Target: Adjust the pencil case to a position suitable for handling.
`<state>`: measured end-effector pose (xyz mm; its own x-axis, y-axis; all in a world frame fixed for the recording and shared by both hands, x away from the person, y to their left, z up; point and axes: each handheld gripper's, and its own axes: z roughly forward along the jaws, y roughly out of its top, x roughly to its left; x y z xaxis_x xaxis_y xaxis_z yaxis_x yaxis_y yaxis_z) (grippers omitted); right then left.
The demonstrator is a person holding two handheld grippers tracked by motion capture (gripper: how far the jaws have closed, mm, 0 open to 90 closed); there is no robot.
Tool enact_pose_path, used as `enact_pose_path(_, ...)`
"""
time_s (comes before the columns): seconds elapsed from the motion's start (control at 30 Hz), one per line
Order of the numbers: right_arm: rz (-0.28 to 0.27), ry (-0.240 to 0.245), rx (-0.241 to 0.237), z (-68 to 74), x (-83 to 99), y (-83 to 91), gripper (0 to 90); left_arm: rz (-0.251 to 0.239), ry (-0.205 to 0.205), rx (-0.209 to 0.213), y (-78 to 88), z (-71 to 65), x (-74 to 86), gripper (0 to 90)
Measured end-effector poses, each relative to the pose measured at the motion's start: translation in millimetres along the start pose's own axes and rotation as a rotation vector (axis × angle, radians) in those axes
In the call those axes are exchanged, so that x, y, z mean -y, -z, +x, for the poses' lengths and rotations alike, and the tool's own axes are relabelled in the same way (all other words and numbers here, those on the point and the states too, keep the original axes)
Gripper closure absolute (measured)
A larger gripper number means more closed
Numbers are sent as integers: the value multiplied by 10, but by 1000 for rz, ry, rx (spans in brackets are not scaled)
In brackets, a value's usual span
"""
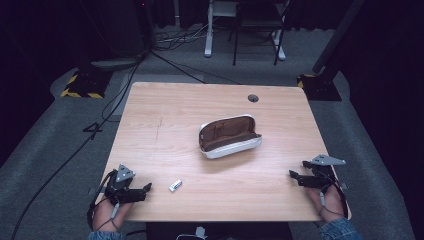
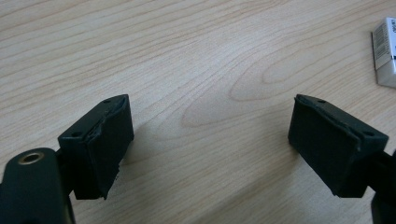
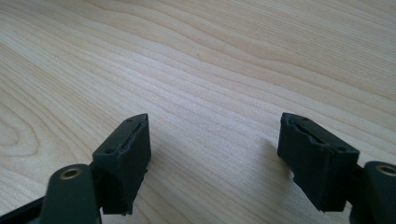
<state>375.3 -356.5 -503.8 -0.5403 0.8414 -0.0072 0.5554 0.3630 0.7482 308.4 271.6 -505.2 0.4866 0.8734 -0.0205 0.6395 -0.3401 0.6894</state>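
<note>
Dark floor with cables surrounds a wooden table (image 1: pixel 165 115). At its middle lies an open white case (image 1: pixel 229 136) with a brown lining, well apart from both grippers. Near the front edge, the left gripper (image 1: pixel 145 189) rests with jaws wide; a small white box (image 1: pixel 175 185), perhaps an eraser, lies just beside it. Right gripper (image 1: pixel 296 170) sits at the right edge, jaws also wide.

Open pouch (image 1: pixel 229 136) mid-table (image 1: pixel 165 115); small white box (image 1: pixel 175 185) near edge.
</note>
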Motion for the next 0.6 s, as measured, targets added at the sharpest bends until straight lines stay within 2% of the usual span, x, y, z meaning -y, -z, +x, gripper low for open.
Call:
enact_pose_path(0.03,1,-2,0,0,0,0,253,8,-8,6,1,4,-7,143)
enact_pose_path(0.17,6,-18,11,-3,1,-1,224,43,3,3,-3,-33,-46,112)
enact_pose_path(0.27,6,-21,13,-3,1,-2,219,58,2,9,4,-52,-86,128)
enact_pose_path(0.33,7,-23,14,-1,1,-2,219,38,-4,11,52,-81,-126,132)
enact_pose_path(0.4,6,-19,13,-4,0,-3,219,4,18,29,120,-106,-166,141)
enact_pose_path(0.47,6,-20,13,-4,0,-3,219,-6,24,40,156,-118,-179,145)
enact_pose_path(0.57,6,-21,13,-3,0,-3,218,-26,22,54,229,-153,-184,147)
enact_pose_path(0.6,6,-20,13,-4,0,-3,218,-33,10,57,262,-175,-173,147)
